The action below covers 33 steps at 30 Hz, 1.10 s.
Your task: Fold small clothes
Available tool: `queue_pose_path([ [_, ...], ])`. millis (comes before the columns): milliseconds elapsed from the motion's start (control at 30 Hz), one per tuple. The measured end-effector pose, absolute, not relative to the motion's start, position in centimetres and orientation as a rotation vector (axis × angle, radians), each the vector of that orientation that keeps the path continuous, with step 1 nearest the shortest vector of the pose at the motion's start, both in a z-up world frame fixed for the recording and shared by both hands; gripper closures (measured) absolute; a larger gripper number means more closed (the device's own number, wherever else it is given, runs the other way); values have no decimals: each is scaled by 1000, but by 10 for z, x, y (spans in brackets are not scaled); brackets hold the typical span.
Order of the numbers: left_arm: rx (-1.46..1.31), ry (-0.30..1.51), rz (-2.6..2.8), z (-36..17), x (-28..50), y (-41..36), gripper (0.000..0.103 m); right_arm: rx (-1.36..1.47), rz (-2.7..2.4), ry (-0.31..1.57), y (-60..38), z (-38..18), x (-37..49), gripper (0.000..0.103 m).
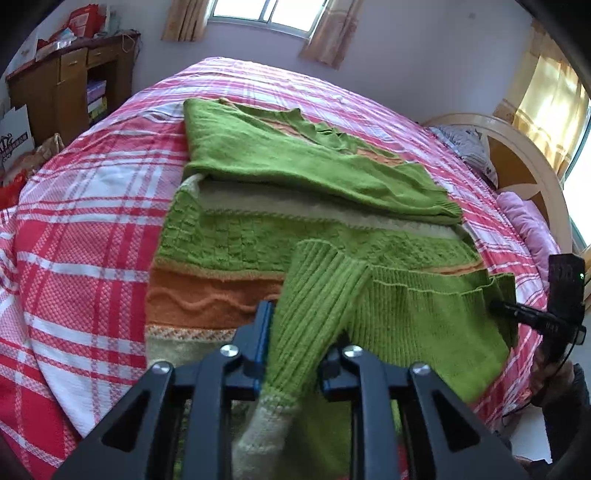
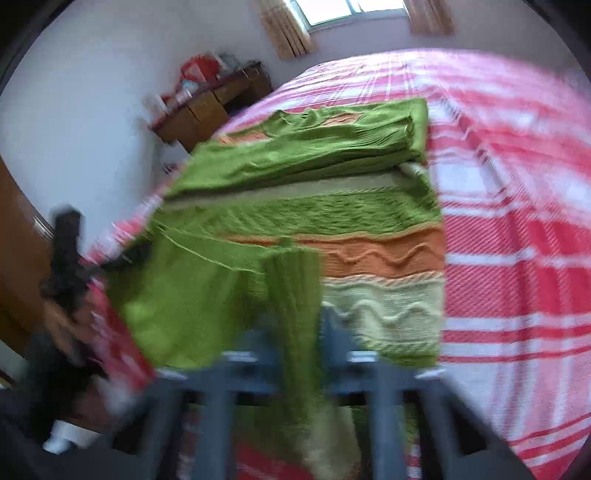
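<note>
A green knitted sweater (image 1: 295, 236) with orange and cream bands lies spread on the bed, one sleeve folded across its far part. My left gripper (image 1: 299, 343) is shut on the ribbed cuff of the near sleeve (image 1: 317, 295) and holds it over the body. My right gripper (image 1: 498, 306) shows at the right edge, its tips at the sweater's green edge. In the blurred right wrist view the sweater (image 2: 332, 221) lies ahead, my right gripper (image 2: 295, 332) is shut on a green ribbed fold (image 2: 291, 295), and my left gripper (image 2: 110, 264) is at far left.
The bed has a red, pink and white plaid cover (image 1: 92, 221). A wooden cabinet (image 1: 70, 85) with clutter stands at the far left. A wooden headboard (image 1: 517, 162) and pillows (image 1: 528, 225) are at the right. Curtained windows (image 1: 266, 14) are on the far wall.
</note>
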<state>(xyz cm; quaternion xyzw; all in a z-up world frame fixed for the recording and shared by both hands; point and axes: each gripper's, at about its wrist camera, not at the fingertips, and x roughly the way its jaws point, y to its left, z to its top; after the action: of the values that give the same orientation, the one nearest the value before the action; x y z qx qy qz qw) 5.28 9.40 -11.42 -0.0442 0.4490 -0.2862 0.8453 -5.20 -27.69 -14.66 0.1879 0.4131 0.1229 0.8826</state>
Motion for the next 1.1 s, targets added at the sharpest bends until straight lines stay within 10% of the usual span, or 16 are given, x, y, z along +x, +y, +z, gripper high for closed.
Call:
queue_pose_path([
  [767, -286, 982, -626, -120, 76, 112, 80, 959, 377, 791, -336, -185, -75, 90],
  [1100, -129, 941, -580, -115, 67, 90, 77, 775, 293, 845, -325, -175, -74, 90],
])
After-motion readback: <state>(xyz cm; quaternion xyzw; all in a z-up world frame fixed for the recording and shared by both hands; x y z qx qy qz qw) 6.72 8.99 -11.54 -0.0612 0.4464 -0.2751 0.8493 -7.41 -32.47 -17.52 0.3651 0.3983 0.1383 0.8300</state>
